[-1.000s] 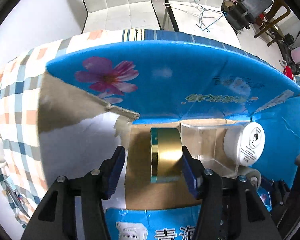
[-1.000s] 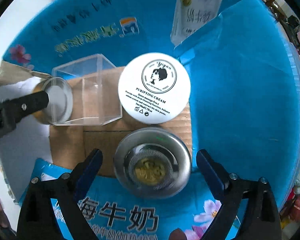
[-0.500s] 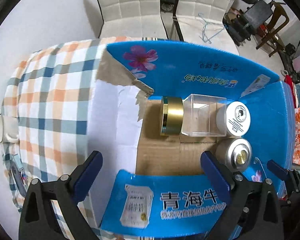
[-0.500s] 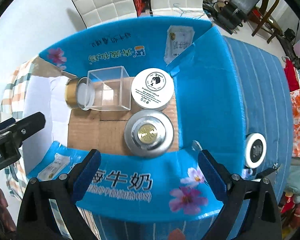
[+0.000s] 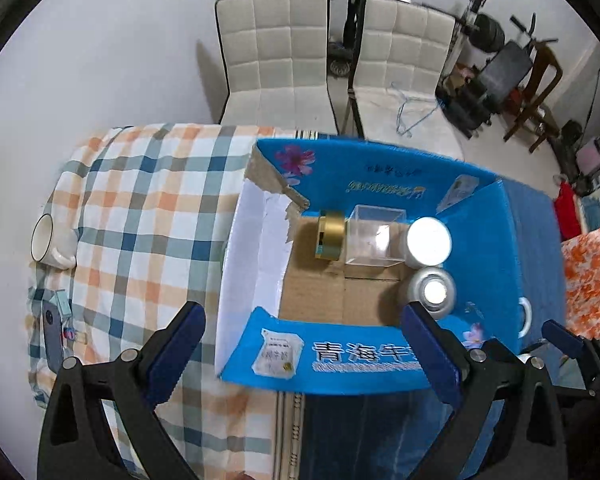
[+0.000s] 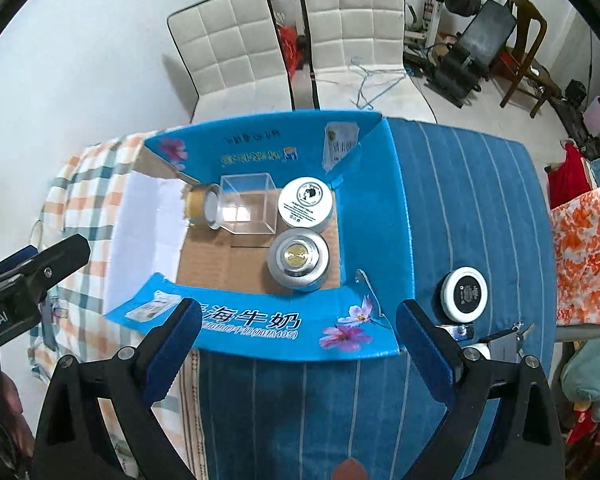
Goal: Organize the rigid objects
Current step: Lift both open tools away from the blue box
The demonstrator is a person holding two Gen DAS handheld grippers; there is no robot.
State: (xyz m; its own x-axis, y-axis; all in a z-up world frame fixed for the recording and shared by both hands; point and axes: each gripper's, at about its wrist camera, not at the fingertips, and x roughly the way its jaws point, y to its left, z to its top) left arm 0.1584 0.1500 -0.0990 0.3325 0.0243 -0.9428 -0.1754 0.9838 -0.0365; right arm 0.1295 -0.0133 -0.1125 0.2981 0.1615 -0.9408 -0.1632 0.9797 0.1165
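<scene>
An open blue cardboard box (image 5: 496, 236) (image 6: 372, 208) sits on the table. Inside it lie a gold jar on its side (image 5: 330, 234) (image 6: 200, 206), a clear plastic cube (image 5: 374, 236) (image 6: 248, 204), a white cream jar (image 5: 428, 242) (image 6: 306, 202) and a silver tin (image 5: 432, 292) (image 6: 298, 258). My left gripper (image 5: 300, 356) is open and empty, high above the box's near flap. My right gripper (image 6: 298, 350) is open and empty, also above the near flap.
A black-and-white round jar (image 6: 464, 294) sits on the blue striped cloth right of the box. A white mug (image 5: 48, 240) stands on the checked cloth at the left. Two white chairs (image 5: 276, 68) stand behind the table.
The left gripper let go of the gold jar, opened wide and drew back upward. The right gripper also pulled up and back from the silver tin.
</scene>
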